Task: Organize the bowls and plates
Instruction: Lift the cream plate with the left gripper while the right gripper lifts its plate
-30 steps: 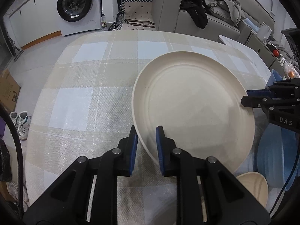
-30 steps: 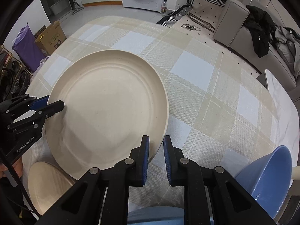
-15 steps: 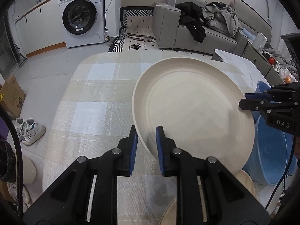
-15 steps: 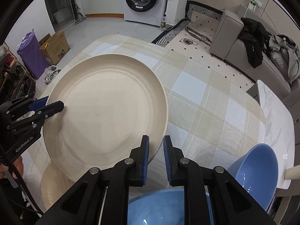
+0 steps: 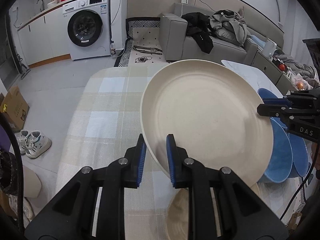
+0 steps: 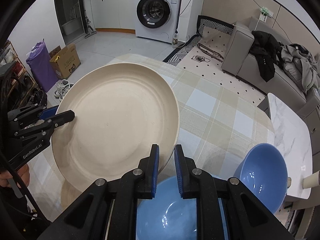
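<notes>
Gripping only thin opposite rims, w/ jaws of left gripper point(image 5: 154, 156) & right gripper point(image 6: 166, 165) clamped narrow, plate point(image 5: 206, 118) could be tipped onto blue bowls point(image 6: 166, 210) if one pinch slips.

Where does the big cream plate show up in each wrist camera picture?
Left wrist: the cream plate fills centre-right, its near rim pinched in the left tongs.
Right wrist: the plate sits centre-left, its rim in the right tongs.
Shared landmark: the washing machine beyond the table.
</notes>
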The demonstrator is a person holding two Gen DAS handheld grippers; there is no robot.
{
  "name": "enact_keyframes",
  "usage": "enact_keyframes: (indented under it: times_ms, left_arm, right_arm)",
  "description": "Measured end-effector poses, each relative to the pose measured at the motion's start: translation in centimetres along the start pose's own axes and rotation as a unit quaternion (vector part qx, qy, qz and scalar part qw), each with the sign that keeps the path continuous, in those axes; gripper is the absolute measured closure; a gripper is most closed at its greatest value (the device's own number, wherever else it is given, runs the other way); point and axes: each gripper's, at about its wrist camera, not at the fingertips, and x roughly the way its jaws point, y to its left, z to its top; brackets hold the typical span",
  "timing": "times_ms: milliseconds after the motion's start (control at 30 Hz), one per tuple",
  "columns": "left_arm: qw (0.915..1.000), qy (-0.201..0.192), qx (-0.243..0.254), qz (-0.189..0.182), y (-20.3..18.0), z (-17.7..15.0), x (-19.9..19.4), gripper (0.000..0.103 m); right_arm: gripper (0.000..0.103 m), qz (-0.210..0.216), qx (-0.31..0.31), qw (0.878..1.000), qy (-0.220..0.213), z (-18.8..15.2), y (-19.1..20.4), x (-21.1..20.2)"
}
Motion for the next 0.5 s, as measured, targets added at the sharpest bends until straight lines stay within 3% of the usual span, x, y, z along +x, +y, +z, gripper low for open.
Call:
enact_keyframes:
  times_ms: [500]
  left_arm:
    - [0.9998,-0.015,0.012,-0.01,-1.7,-4.7,-7.0,0.086]
  right_arm:
    - [0.087,0.015,0.021,0.999,-0.046,-5.3,2.2,-4.8]
